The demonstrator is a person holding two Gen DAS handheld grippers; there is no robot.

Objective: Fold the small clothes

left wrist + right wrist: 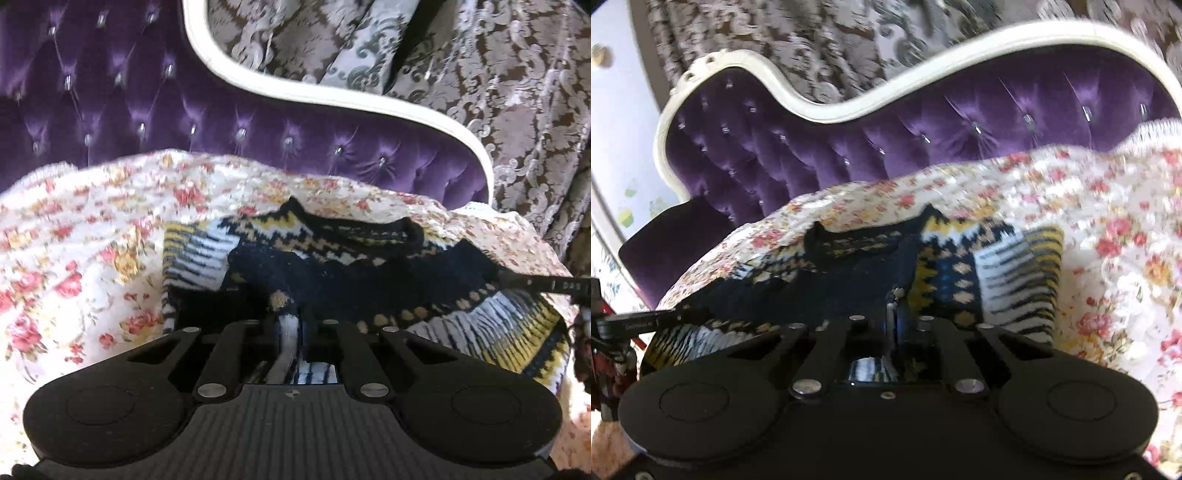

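Note:
A small knit sweater (332, 266), navy with yellow, white and tan patterns, lies on a floral bedspread (92, 240). My left gripper (290, 321) is shut on the sweater's near edge, with white and navy knit pinched between the fingers. In the right wrist view the same sweater (960, 266) lies ahead, and my right gripper (895, 314) is shut on its near edge too. The other gripper's finger shows at the right edge of the left wrist view (554, 286) and at the left edge of the right wrist view (646, 319). The fingertips are hidden in the knit.
A purple tufted headboard (221, 122) with a white curved frame (295, 92) stands behind the bed. Patterned grey-brown curtains (498, 92) hang beyond it. The floral bedspread (1108, 240) spreads around the sweater.

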